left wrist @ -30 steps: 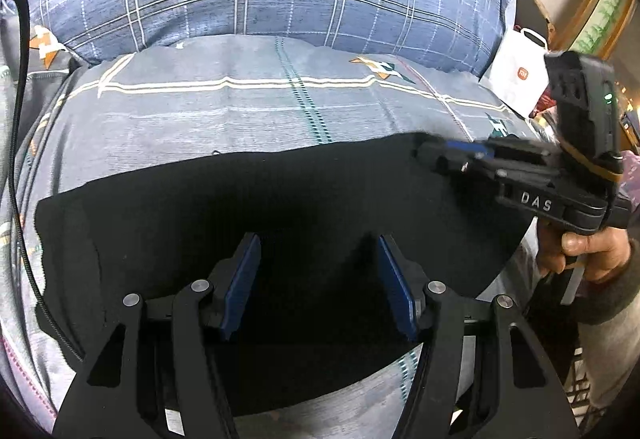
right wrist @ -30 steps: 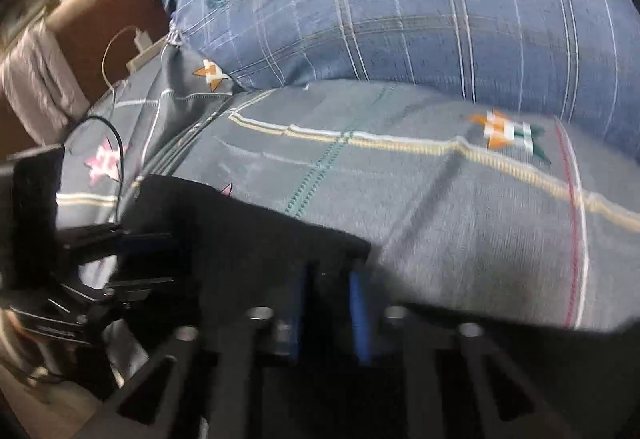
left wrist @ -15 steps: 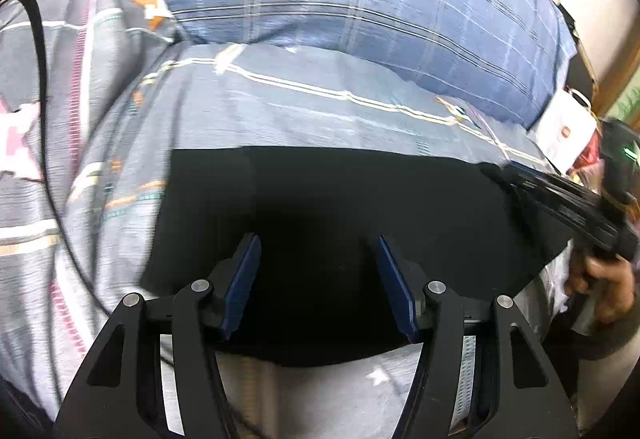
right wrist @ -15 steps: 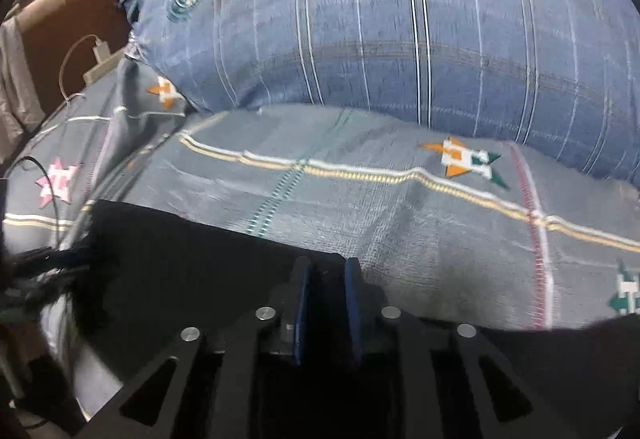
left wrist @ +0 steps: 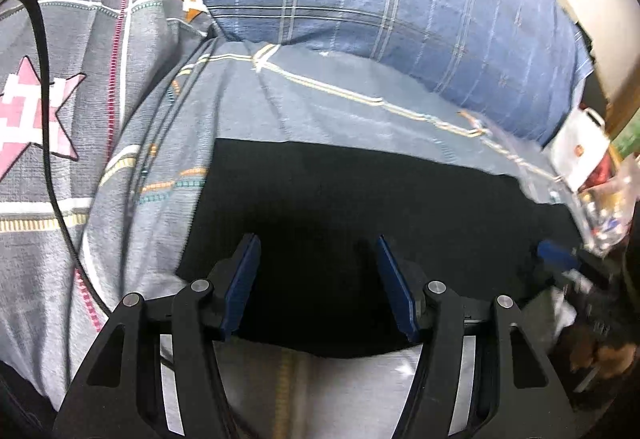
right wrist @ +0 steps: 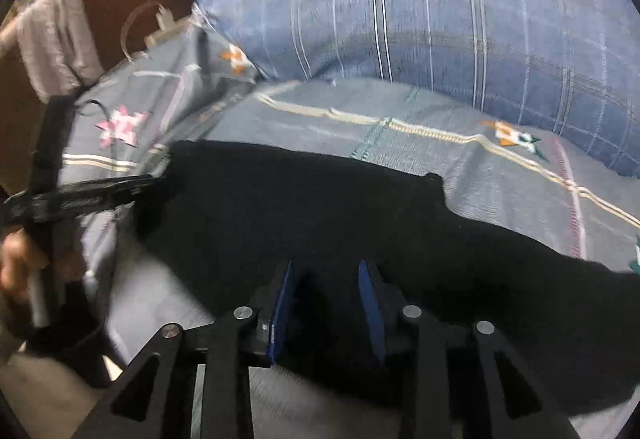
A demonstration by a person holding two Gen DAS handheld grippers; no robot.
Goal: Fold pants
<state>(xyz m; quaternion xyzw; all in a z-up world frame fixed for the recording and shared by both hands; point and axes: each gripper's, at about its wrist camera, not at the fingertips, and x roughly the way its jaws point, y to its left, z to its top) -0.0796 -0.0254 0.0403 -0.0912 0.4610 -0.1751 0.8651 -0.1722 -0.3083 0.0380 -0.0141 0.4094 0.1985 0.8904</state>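
Observation:
Black pants [left wrist: 360, 207] lie flat across the grey patterned bedsheet [left wrist: 304, 107]. My left gripper [left wrist: 314, 251] hovers over their near edge, open, with only flat cloth below the gap between its blue pads. In the right wrist view the pants [right wrist: 320, 207] stretch from left to right. My right gripper [right wrist: 326, 275] is over their near edge with its jaws opening; the pads stand apart and do not press on the cloth. The left gripper [right wrist: 136, 183] shows at the pants' left end, and the right gripper [left wrist: 560, 259] at their right end.
A big blue plaid pillow [left wrist: 400, 7] lies behind the pants. A black cable [left wrist: 48, 119] runs down the sheet at the left. A white paper bag [left wrist: 580, 151] and clutter stand at the right. A person's hand [right wrist: 16, 263] holds the left gripper.
The right gripper was shut on the pants' edge; its pads have now parted and it has drawn back. The left gripper swung toward the pants' left end and stayed open.

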